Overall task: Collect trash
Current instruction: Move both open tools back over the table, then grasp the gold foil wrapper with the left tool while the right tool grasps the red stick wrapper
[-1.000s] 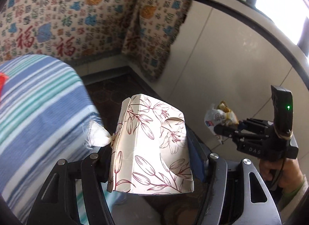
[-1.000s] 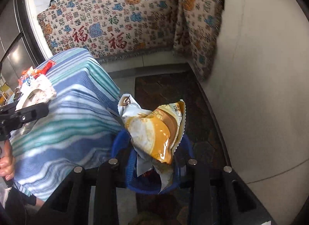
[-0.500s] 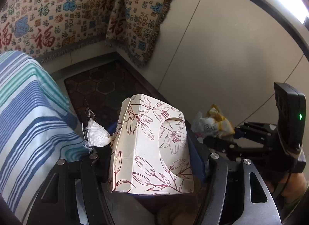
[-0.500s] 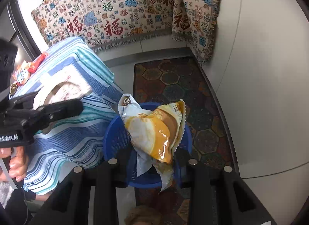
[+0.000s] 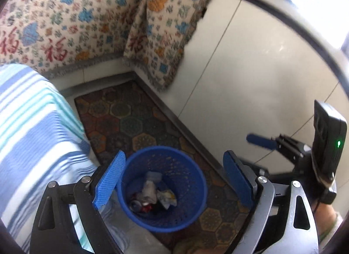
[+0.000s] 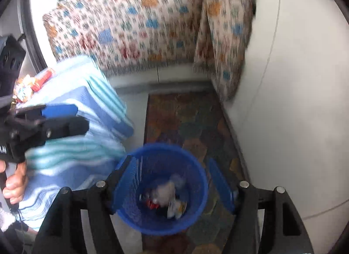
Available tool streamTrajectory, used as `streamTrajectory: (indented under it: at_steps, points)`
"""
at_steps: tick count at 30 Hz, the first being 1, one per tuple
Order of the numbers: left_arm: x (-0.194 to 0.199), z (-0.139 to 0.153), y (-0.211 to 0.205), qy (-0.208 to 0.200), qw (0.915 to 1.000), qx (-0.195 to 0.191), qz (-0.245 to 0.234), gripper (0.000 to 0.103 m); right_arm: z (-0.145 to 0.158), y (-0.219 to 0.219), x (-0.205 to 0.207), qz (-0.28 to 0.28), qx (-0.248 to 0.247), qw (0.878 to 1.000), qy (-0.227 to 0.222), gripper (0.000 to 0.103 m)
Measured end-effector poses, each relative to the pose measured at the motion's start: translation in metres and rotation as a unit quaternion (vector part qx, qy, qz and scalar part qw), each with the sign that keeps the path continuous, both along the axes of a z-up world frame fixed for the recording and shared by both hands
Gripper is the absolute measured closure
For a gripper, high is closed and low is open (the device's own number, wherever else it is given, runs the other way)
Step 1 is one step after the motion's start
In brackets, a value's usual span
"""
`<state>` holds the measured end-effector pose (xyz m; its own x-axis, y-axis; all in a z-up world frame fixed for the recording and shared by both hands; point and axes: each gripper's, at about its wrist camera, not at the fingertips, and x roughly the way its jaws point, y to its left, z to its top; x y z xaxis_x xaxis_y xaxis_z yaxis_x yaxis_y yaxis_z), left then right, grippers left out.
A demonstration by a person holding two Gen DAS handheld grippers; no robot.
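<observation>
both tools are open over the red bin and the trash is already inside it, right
Not quite: the bin is blue, not red, as the left wrist view shows. The rest holds: the left tool and right tool are open above it, with the trash inside.

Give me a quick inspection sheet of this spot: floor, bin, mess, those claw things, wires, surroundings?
Surface: patterned hexagon mat on a pale floor.
Job's things: blue mesh bin on the mat, crumpled wrappers at its bottom.
Clutter: snack packets on the striped tablecloth.
Grippers: left claw open and empty above the bin; right claw open and empty above it too.
Cables: a thin dark lead by the hand on the left claw's handle, otherwise nothing seen.
Surroundings: patterned throw over furniture, white cabinet panels beside the mat.
</observation>
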<state>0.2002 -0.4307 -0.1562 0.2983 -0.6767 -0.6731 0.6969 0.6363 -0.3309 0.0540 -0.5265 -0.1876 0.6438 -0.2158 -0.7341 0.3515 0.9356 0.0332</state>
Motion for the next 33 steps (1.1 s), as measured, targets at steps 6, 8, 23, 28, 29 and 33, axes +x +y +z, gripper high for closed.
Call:
streamTrajectory:
  at_steps: [6,8,23,28,29,33]
  points:
    - [-0.020,0.031,0.089,-0.041,0.9983,0.010,0.040,0.005,0.054,0.053,0.019,0.043,-0.050,0.994,-0.088,0.032]
    - [-0.022,0.029,0.123,-0.047,0.9961,0.032,0.068,0.004,0.062,0.076,0.031,0.067,-0.057,0.991,-0.099,0.031]
    - [0.025,-0.038,0.363,-0.008,0.9318,0.145,0.332,0.004,0.018,0.290,0.144,0.254,-0.053,0.966,-0.021,0.031]
    - [0.038,-0.045,0.375,-0.012,0.9178,0.183,0.352,0.003,-0.002,0.311,0.176,0.250,-0.055,0.966,0.025,0.031]
    - [0.041,-0.047,0.375,-0.012,0.9169,0.188,0.352,0.000,-0.002,0.312,0.180,0.249,-0.053,0.967,0.023,0.031]
    - [0.044,-0.049,0.374,-0.012,0.9158,0.186,0.356,0.000,-0.003,0.314,0.186,0.250,-0.051,0.967,0.022,0.031]
